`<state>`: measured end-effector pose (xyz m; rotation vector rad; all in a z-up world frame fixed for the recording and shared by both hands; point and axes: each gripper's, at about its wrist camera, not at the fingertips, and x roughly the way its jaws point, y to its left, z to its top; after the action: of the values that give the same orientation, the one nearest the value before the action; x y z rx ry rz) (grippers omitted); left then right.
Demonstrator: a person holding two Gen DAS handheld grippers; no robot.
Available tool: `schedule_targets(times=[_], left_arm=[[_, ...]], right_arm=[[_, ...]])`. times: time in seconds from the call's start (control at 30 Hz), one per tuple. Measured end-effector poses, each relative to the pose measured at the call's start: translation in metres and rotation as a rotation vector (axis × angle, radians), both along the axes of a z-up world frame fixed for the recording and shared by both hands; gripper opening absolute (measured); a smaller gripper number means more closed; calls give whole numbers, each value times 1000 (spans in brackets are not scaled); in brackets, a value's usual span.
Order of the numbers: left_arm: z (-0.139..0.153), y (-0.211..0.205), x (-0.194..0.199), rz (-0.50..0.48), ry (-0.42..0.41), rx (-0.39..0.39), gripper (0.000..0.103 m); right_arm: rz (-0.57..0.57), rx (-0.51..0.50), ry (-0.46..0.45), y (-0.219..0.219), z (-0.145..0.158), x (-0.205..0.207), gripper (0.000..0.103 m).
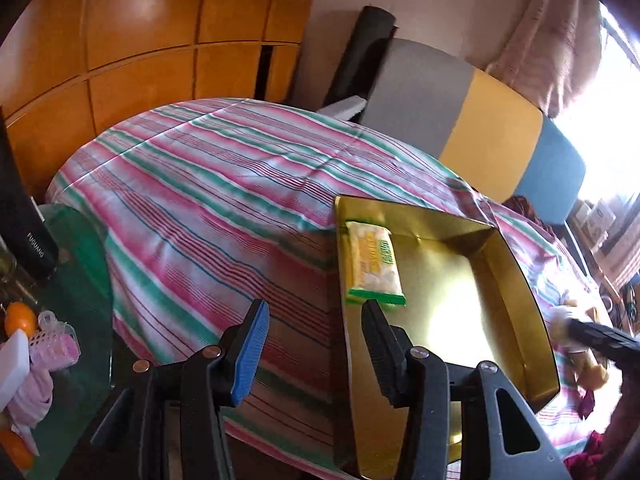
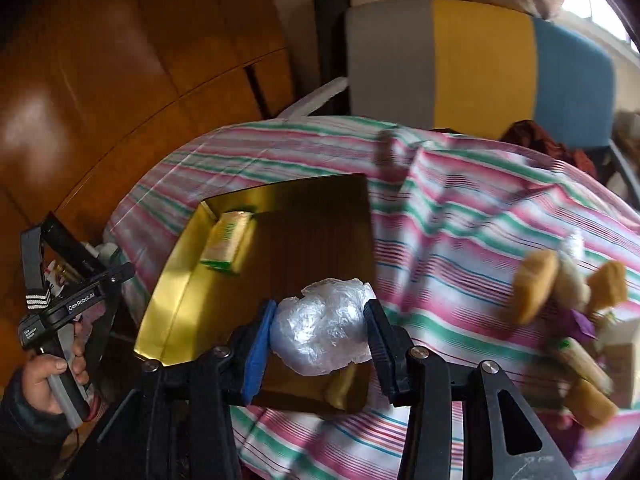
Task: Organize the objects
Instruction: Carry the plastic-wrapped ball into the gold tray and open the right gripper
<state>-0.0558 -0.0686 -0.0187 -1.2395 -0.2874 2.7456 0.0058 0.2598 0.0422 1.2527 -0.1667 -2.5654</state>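
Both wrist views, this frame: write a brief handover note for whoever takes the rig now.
Right gripper: shut on a crumpled plastic bundle, held above the gold tray.
Left gripper: open, empty, near the tray's edge.
Done: a yellow-green snack packet lies in the tray.
Left: the bundle probably goes in the tray next; the plush toy and other bits lie on the striped cloth.

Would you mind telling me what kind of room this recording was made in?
Most likely a bedroom at home: a bed under a striped sheet, a padded headboard in grey, yellow and blue, and wooden wardrobe doors behind it. A gold tray sits on the bed.
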Motion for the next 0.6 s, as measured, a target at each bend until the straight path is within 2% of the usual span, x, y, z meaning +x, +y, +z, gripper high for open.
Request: schedule_targets(times=[0.23,0.4,0.47,0.5,0.53,0.57,0.6], left_arm=[[-8,-15,-4,35,-28,43,48],[-9,-15,-4,31,-22,31,48],[-11,-16,-4,31,-33,33,48],[-13,-16,-5,31,-38,35,48],[-14,-15,-5,30,-42,36,48],[-14,-14,-5,29,-43,34,48],[-15,-13,-4,27,-42,31,48]], right_arm=[[146,-73,-145,-118,-54,-74,46],[158,-111,-195,-154,-81,-102,49],[164,-134,-211,-162,-90,-110,53],[162,-152,-218,-163,-90,-111,63],[166,-182,-220,-163,-92,-111,80],[177,-219,-221,-162,-89,-108,89],[184,-243,-215,-161,-88,-105,103]])
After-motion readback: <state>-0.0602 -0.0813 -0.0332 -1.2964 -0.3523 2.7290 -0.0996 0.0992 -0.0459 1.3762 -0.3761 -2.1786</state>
